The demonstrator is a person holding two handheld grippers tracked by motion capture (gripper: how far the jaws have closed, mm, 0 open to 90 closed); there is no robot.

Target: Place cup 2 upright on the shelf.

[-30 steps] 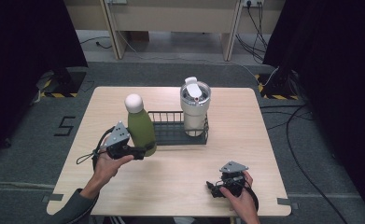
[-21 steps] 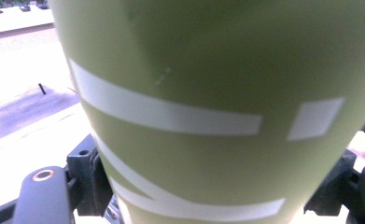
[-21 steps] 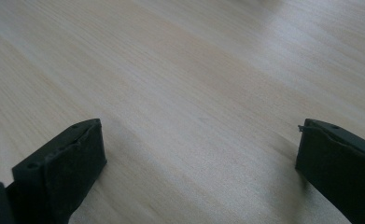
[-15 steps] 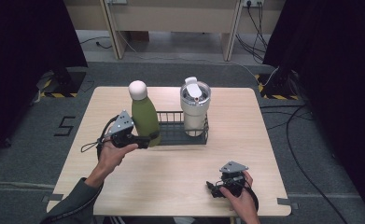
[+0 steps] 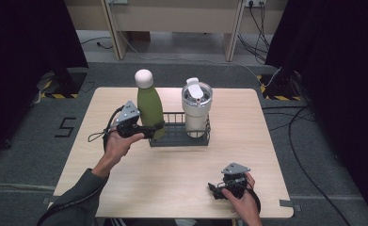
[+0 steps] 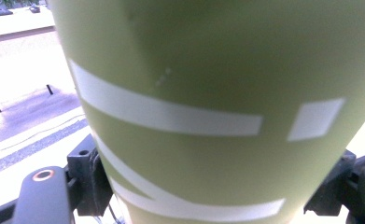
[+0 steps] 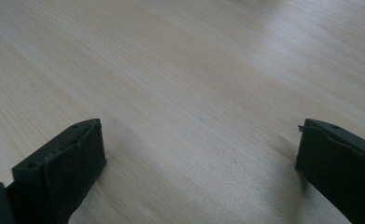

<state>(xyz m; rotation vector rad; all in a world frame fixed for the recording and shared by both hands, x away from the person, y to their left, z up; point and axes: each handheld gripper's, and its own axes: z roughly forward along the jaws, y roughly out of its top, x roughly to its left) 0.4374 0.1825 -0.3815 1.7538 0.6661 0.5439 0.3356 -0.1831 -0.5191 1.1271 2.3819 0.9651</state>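
Note:
A green bottle point(image 5: 149, 107) with a white round cap stands upright, held above the left end of the black wire rack point(image 5: 181, 138). My left gripper point(image 5: 151, 131) is shut on the bottle's lower body; up close the bottle point(image 6: 208, 107) shows white stripes, with the jaws at either side. A white tumbler point(image 5: 196, 107) with a lidded top stands in the rack's right part. My right gripper point(image 5: 214, 189) rests low on the table near the front right edge, open, with bare wood point(image 7: 194, 107) between its jaws.
The wooden table point(image 5: 125, 188) has bare surface in front of the rack and to the left. Cables trail on the grey floor at the right, and desk legs stand behind the table.
My left gripper has carried the green bottle rightward and away from me, from the open table up over the rack's left end. The right gripper has stayed put.

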